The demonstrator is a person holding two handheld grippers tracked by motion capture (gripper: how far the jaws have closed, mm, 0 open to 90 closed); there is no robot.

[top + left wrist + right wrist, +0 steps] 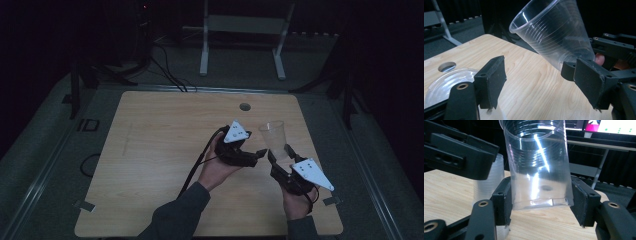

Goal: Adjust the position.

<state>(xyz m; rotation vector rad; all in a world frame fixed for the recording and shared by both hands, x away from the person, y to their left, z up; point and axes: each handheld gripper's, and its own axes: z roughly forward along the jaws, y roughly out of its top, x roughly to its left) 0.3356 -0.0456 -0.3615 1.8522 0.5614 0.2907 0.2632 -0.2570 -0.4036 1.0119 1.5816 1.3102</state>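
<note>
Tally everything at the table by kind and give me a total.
Clear cups: 2 (held cup in the right gripper; standing cup on the table, perhaps a stack)
Grippers: 2 (left gripper, right gripper)
Total: 4

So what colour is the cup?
No colour: the cup is clear, ribbed plastic, seen best in the right gripper view.

Both forearms come up from the near edge of the table (pixel 150 130). The right gripper (pixel 278 154) (grey plate uppermost) points away from the person over the table's right half, its jaws closed on a clear cup (pixel 537 165). The left gripper (pixel 261 153) lies just left of it, aimed rightward, jaws parted and gripping nothing.
</note>
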